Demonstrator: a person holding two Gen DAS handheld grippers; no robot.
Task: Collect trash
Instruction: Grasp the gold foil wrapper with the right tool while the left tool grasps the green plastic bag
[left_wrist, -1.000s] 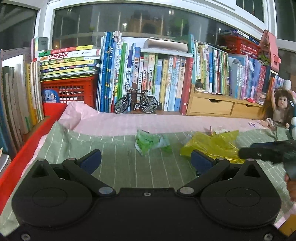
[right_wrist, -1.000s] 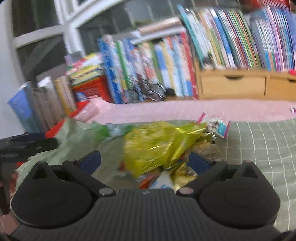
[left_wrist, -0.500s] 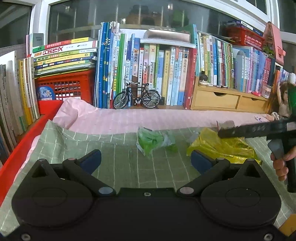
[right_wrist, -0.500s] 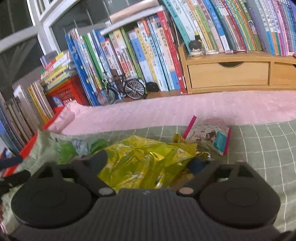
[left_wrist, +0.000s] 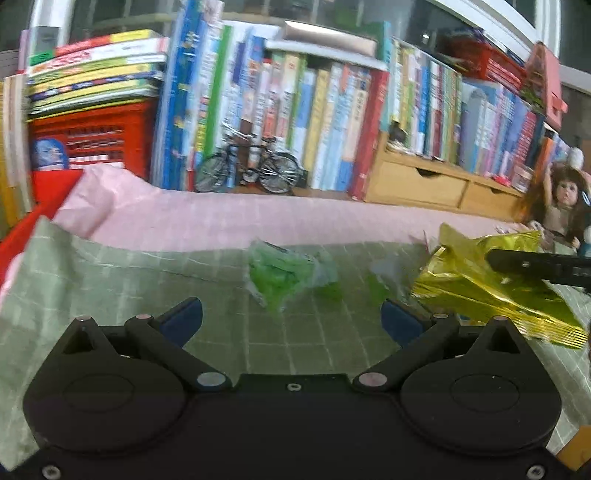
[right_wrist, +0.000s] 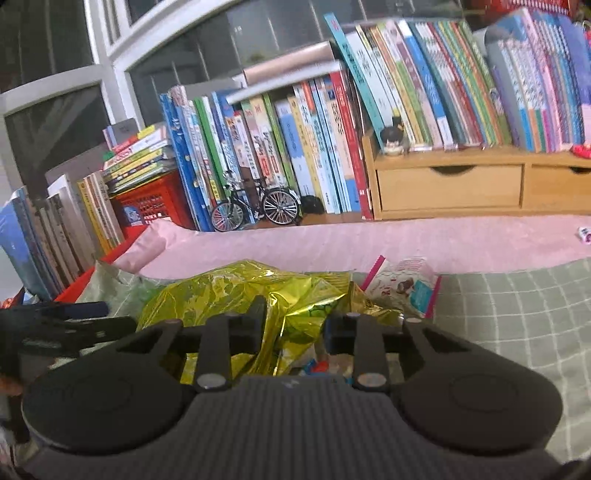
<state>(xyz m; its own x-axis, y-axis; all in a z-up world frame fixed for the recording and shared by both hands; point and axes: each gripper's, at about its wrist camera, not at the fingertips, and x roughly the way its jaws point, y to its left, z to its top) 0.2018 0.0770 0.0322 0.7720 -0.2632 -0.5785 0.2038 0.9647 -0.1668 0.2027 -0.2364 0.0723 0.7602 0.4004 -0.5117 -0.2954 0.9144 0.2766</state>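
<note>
A crumpled yellow foil bag (right_wrist: 236, 291) lies on the green checked cloth (right_wrist: 517, 314), and my right gripper (right_wrist: 293, 326) is shut on its near edge, foil bunched between the fingers. In the left wrist view the same yellow foil bag (left_wrist: 476, 284) sits at the right, with the right gripper's black fingers (left_wrist: 535, 264) on it. A green plastic wrapper (left_wrist: 284, 273) lies on the cloth ahead of my left gripper (left_wrist: 290, 317), which is open and holds nothing. A pink-and-white snack wrapper (right_wrist: 402, 286) lies just right of the foil bag.
Rows of books (left_wrist: 325, 118), a red crate (left_wrist: 88, 136), a model bicycle (left_wrist: 247, 170) and a wooden drawer unit (right_wrist: 450, 184) line the back. A pink cloth (left_wrist: 221, 221) runs in front of them. A doll (left_wrist: 561, 203) sits far right.
My right gripper's jaws have come together on the yellow foil bag, whose edge now stands up off the cloth. The left gripper has drawn nearer the green wrapper and stayed open.
</note>
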